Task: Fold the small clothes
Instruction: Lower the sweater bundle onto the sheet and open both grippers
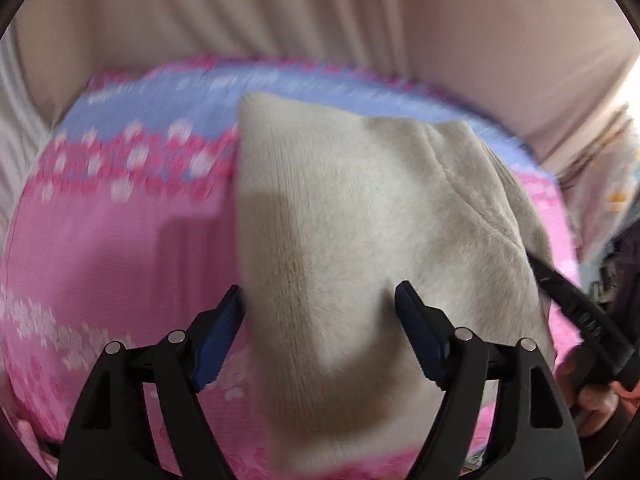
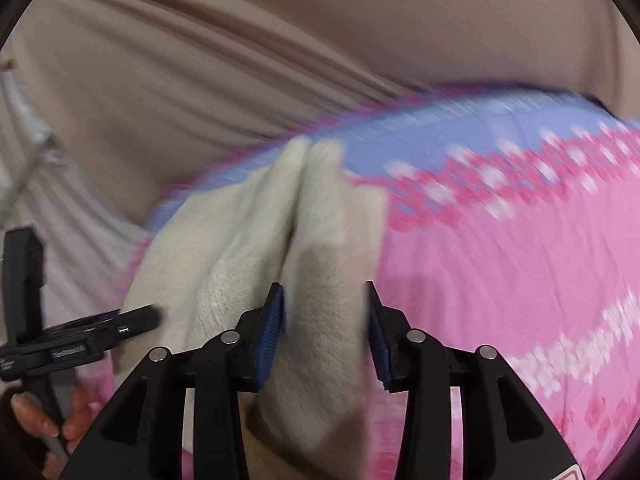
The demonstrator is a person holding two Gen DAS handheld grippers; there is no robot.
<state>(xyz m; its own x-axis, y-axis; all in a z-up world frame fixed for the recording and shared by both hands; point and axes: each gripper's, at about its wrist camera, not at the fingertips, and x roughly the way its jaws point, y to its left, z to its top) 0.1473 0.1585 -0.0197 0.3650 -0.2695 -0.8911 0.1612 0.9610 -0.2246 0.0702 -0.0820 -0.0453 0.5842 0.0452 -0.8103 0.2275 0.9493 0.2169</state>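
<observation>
Left wrist view shows your left gripper (image 1: pixel 320 312) with its jaws spread wide over the cream fleece garment (image 1: pixel 360 208), neither pad pinching it. The garment's long axis runs from near to far, tapering to a blunt corner at the far end, and it lies on the pink floral sheet (image 1: pixel 112 240). In the right wrist view, your right gripper (image 2: pixel 325 316) has its jaws parted around a thick fold of the same garment (image 2: pixel 304 216); whether the pads press it, you cannot tell. Both views are motion-blurred. A blue band (image 2: pixel 460 128) edges the sheet's far side, with beige draped fabric (image 2: pixel 240 40) behind.
</observation>
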